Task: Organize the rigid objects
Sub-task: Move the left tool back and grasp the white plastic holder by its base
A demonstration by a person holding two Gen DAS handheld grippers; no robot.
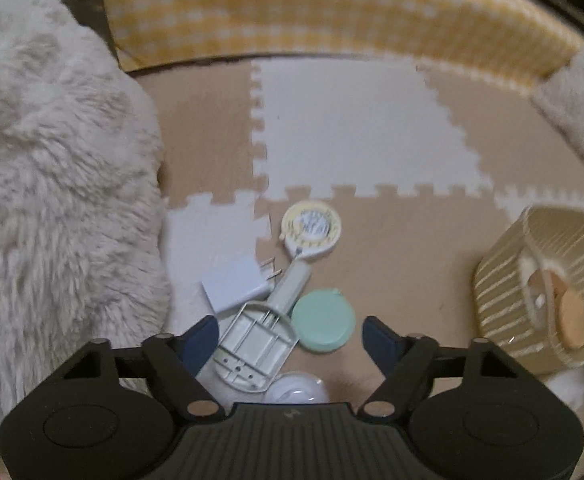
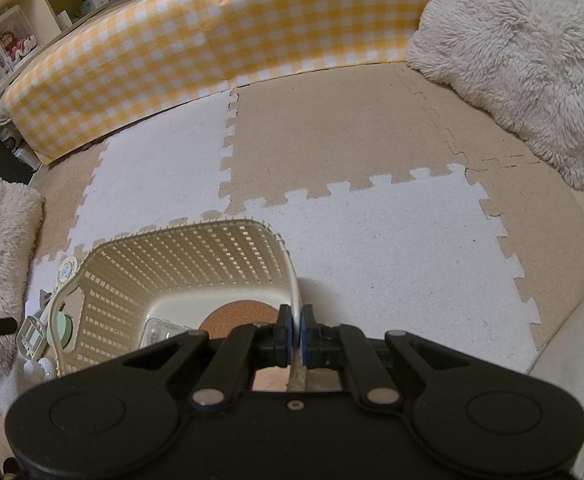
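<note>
Left gripper (image 1: 289, 334) unclenched, straddling mint case (image 1: 323, 320); right gripper (image 2: 296, 330) clenched on basket (image 2: 179, 264) rim.

home living room, foam puzzle floor mats (image 2: 372, 240), yellow checked cushion (image 2: 211, 40), fluffy pillow (image 2: 512, 40), doll shelves (image 2: 7, 40)

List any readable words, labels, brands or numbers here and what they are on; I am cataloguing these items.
No text can be read in either view.
round yellow-rimmed tape measure: printed face, too blurred to read.
small mark on the left gripper body: illegible.
</note>
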